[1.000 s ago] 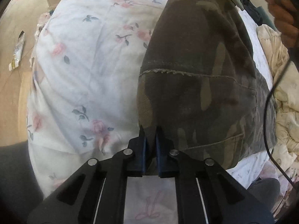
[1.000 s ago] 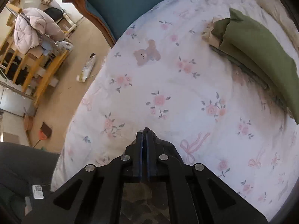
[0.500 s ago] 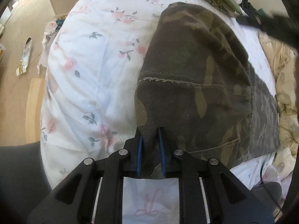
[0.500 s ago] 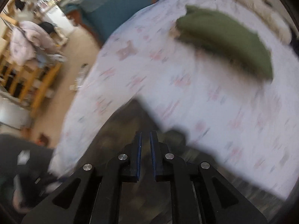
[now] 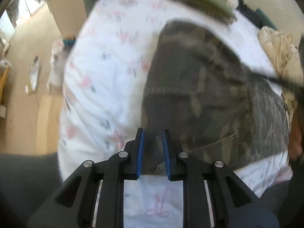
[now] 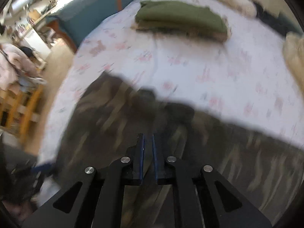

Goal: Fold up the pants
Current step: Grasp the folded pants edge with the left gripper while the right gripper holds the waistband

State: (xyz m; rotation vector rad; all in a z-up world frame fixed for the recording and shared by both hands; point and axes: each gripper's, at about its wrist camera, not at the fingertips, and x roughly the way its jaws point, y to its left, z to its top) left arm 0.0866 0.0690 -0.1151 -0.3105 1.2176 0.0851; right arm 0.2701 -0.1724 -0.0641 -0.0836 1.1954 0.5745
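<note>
The camouflage pants (image 5: pixel 199 79) lie folded on the floral bed sheet (image 5: pixel 106 66), a hem seam running across them. My left gripper (image 5: pixel 153 133) hovers over their near left corner. Its jaws are opening, and the blue pads stand apart and clear of the cloth underneath. In the right wrist view the pants (image 6: pixel 114 114) spread blurred below my right gripper (image 6: pixel 147 135). That gripper's pads are parted by a narrow gap, and nothing is pinched between them.
A folded green garment (image 6: pixel 180 17) lies at the far side of the sheet (image 6: pixel 209 66). Cream bedding (image 5: pixel 277 45) is heaped at the right. A person's hand (image 5: pixel 295 138) and a dark cable (image 5: pixel 247 66) are at the right. Wooden floor and furniture lie left.
My left gripper let go of the pants' corner, its pads parted and it rose. My right gripper swept from bare sheet to over the pants and opened slightly.
</note>
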